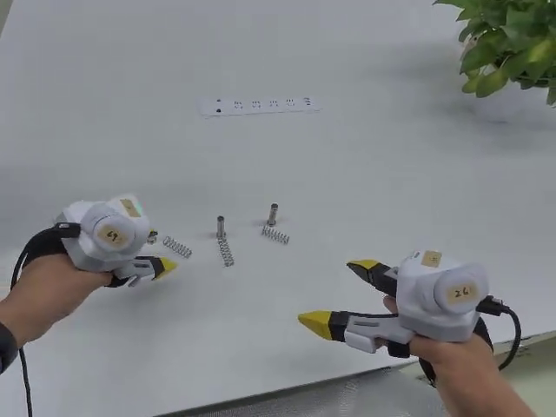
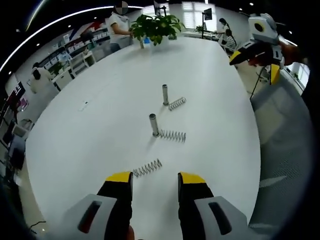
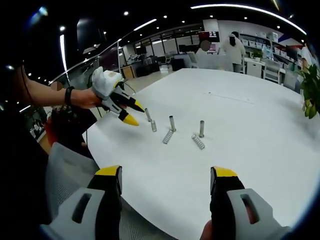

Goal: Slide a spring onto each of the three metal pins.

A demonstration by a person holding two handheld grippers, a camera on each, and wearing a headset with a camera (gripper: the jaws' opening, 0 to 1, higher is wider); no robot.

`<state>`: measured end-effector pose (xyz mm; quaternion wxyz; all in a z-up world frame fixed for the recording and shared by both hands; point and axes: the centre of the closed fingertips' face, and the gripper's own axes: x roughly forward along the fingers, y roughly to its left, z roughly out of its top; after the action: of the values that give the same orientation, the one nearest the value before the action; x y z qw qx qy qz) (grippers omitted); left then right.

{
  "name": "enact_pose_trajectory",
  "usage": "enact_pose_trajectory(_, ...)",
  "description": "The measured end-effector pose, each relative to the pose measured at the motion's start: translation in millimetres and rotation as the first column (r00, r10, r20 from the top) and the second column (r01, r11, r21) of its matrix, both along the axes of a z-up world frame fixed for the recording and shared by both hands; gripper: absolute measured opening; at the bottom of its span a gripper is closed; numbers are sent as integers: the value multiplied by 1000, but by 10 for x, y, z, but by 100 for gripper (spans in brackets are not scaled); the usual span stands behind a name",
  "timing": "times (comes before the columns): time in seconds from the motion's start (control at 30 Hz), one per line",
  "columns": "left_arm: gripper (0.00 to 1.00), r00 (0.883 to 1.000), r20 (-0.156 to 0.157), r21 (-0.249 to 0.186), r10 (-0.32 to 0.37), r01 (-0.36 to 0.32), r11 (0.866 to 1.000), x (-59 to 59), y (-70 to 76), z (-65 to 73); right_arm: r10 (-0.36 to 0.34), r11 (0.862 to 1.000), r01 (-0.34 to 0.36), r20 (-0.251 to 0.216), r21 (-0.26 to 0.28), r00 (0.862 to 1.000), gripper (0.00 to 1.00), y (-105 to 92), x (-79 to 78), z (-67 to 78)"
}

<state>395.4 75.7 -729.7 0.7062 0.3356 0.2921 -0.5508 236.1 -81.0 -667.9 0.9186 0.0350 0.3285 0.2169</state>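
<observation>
Bright, even overhead light, soft pale shadows on the white counter point(image 1: 365, 174), ceiling light strips point(image 3: 245, 7) curving in both gripper views, strong fisheye bending at edges

Three short grey metal pins stand upright on the white table point(image 1: 365, 174), none carrying a spring. The left pin point(image 1: 152, 235) is only partly visible. The middle pin point(image 1: 221, 228) and right pin point(image 1: 273, 215) are in plain sight. Three silver coil springs lie flat on their sides. The left spring point(image 1: 176, 248) is between the left and middle pins. The middle spring point(image 1: 226, 252) is just beside the middle pin's base. The right spring point(image 1: 275, 234) is just beside the right pin.
</observation>
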Motion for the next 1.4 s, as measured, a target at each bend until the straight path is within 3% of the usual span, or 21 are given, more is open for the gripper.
enact_pose_trajectory(0.23,30,995,16,63,-94,93,994,19,-122,-143,-6,1000,6,-2,1,1000,71,-20,2,7)
enact_pose_trajectory(0.33,28,988,46,111,-147,141,984,54,-147,-222,-7,1000,7,-3,2,1000,71,-30,5,1)
enact_pose_trajectory(0.5,27,985,30,140,-171,165,976,90,-162,-316,-14,1000,14,-4,4,1000,71,-49,3,-10)
enact_pose_trajectory(0.73,27,988,-6,189,-154,153,970,174,-118,-446,-22,1000,22,-8,10,1000,71,-79,-5,-24)
enact_pose_trajectory(1.07,23,985,-46,221,-169,175,959,84,-80,-499,-19,1000,19,-9,13,1000,71,-83,9,-45)
enact_pose_trajectory(1.4,15,984,-78,245,-163,177,953,-15,69,-510,-17,1000,18,-5,17,1000,70,-58,9,-42)
